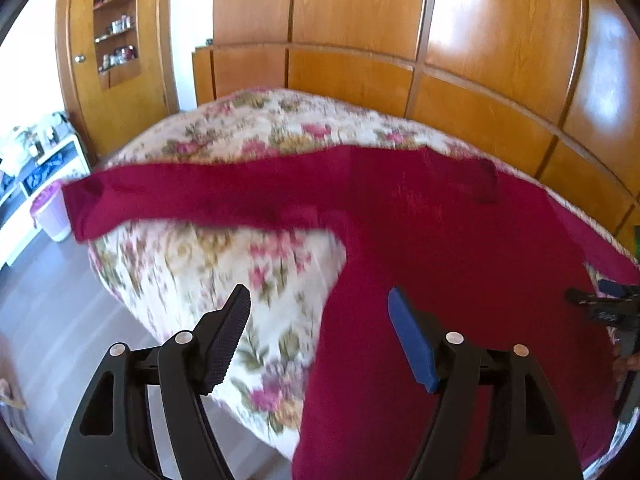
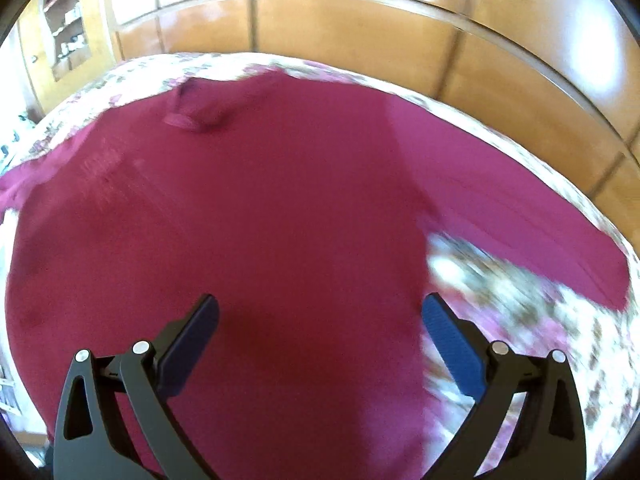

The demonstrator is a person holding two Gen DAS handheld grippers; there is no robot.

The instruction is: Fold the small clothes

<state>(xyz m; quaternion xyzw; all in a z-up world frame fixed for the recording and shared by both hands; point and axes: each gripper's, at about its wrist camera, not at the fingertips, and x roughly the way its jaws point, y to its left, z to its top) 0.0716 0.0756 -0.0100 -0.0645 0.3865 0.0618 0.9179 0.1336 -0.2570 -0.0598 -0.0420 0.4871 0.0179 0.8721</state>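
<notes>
Sweater [image 2: 248,220] lies flat on the floral bed [image 1: 248,120]; left tongs [image 1: 320,300] and right tongs [image 2: 320,312] hover spread, empty. Best pinch a sleeve edge low, then fold inward evenly.

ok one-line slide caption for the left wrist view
Open left gripper hovering over a dark red long-sleeved shirt spread flat on a floral bedspread.
</notes>
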